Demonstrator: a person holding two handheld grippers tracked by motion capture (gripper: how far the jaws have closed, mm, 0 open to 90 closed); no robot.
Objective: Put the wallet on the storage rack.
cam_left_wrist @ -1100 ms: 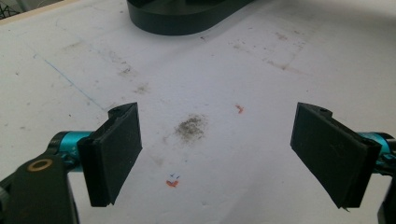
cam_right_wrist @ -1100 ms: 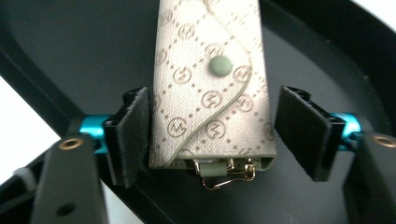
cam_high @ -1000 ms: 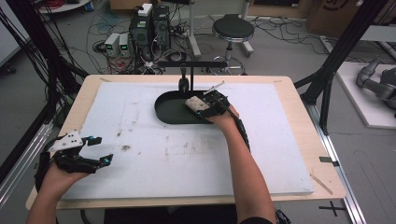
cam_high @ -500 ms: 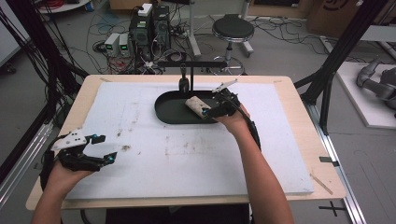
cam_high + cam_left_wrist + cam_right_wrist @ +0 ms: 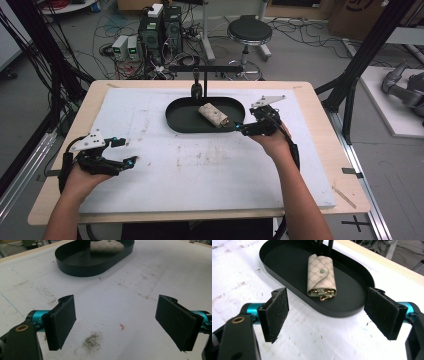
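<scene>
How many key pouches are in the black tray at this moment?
1. A single beige key pouch lies inside the black oval tray, toward its middle, gold clips at its open end. Nothing else shows in the tray.

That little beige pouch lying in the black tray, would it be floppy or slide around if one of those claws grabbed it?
The pouch looks like soft patterned leather folded shut with a snap, so it would probably give a little under the fingers rather than stay rigid. It lies flat in the tray, so rolling seems unlikely. The small gold clasps at its open end would likely dangle when lifted.

Round stool [image 5: 249,31] behind table — electronics boxes [image 5: 161,29], tangled cables [image 5: 60,55] on floor.
</scene>
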